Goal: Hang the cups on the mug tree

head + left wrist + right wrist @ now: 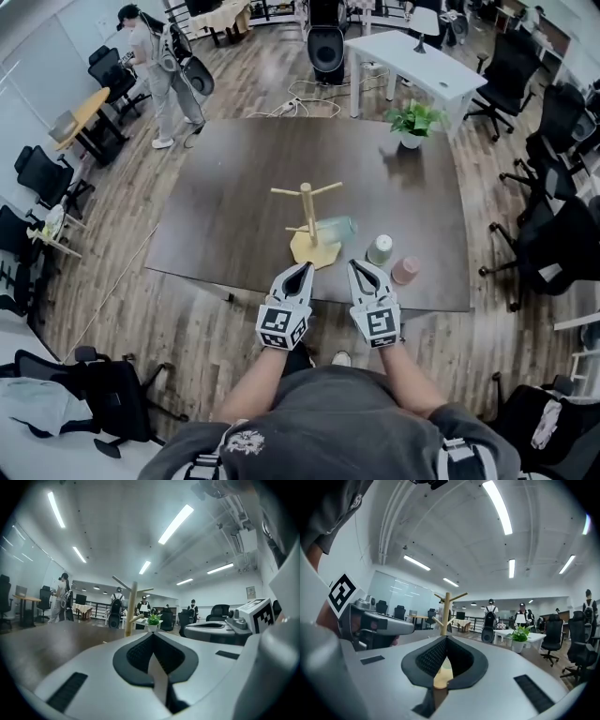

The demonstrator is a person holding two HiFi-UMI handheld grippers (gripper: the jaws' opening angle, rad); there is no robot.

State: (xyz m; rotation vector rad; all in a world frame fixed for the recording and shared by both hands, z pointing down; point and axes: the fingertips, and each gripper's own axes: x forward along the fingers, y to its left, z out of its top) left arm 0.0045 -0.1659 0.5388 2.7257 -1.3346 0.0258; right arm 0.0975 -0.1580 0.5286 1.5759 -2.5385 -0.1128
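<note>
1. The mug tree stands upright on its pale yellow base near the front of the dark table. Its trunk is the long axis and runs straight up. In the head view, the two top pegs slant upward to the left and right.
2. A clear cup lies level against the lower trunk, above the base. Its long axis runs to the right, away from the trunk. I cannot tell whether it hangs on a low peg or rests on the base.
3. A green cup stands upright to the right of the base. A pink cup sits just beside it, nearer the table's front edge.
4. The left gripper has its jaws pressed together with nothing between them. It points level toward the base from the front edge of the table.
5. The right gripper also has its jaws together and empty. It is held just beside the left one, and the green cup is near its tip on the right.
6. A potted plant stands at the far side of the table. Beyond it are a white table, office chairs and a standing person.
</note>
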